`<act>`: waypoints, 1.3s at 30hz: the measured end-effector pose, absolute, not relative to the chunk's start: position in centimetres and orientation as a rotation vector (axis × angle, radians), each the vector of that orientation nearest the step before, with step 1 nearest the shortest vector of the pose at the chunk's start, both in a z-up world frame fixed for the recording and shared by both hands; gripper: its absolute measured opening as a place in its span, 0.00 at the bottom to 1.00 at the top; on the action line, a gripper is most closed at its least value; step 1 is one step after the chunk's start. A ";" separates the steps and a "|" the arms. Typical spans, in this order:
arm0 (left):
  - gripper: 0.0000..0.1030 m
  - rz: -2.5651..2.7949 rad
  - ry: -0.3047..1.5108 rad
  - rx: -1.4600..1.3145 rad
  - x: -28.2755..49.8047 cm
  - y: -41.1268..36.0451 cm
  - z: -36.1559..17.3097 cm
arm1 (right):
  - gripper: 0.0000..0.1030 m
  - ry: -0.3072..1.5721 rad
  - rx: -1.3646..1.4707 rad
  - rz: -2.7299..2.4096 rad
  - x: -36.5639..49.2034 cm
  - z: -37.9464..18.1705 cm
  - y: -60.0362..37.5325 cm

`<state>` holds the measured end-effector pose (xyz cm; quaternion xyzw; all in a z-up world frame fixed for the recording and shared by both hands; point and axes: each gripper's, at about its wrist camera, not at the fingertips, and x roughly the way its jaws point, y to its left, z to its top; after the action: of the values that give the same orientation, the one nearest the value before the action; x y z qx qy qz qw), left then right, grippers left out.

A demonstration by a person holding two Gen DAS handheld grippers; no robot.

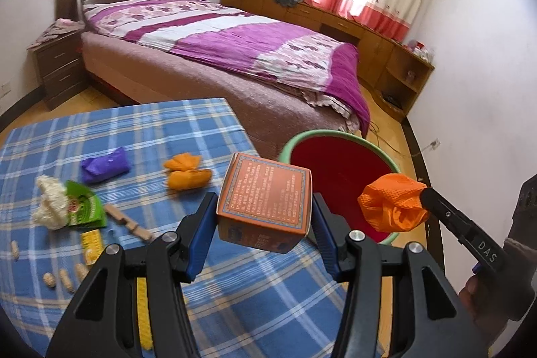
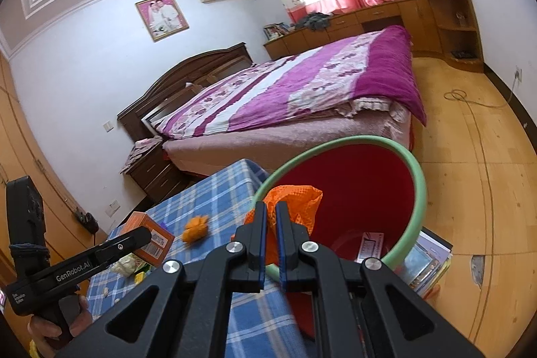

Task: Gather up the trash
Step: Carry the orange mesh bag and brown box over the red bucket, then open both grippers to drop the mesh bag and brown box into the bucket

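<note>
Our left gripper (image 1: 265,217) pinches the orange printed cardboard box (image 1: 265,200); our right gripper (image 2: 272,220), jaws pressed together, clamps crumpled orange mesh cloth (image 2: 297,202) near the green-rimmed red bucket (image 2: 416,190).

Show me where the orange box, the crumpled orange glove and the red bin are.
orange box (image 1: 265,190): left wrist view, on its printed top face.
crumpled orange glove (image 1: 389,200): left wrist view, on the bunched middle.
red bin (image 2: 418,187): right wrist view, on the green rim at right.
</note>
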<state>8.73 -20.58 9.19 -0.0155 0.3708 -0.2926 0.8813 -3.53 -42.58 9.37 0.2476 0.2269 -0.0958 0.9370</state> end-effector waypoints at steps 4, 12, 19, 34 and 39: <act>0.54 -0.638 0.791 -0.005 9.0 -22.9 8.5 | 0.07 0.471 0.528 -0.218 -3.4 8.5 -43.8; 0.54 -0.692 0.816 0.062 9.2 -27.6 6.9 | 0.07 0.496 0.568 -0.263 -3.7 6.3 -46.4; 0.54 -0.734 0.836 0.122 9.3 -31.1 5.2 | 0.07 0.524 0.596 -0.296 -3.5 4.5 -48.2; 0.56 -0.774 0.861 0.156 9.6 -33.5 3.5 | 0.10 0.541 0.631 -0.306 -3.3 2.9 -49.6; 0.57 -0.772 0.855 0.142 9.4 -33.1 3.9 | 0.11 0.542 0.637 -0.301 -3.2 2.7 -49.3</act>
<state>9.44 -33.10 3.87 0.0673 0.4040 -0.3648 0.8362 -3.20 -49.33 2.73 0.3083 0.2621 -0.1457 0.9028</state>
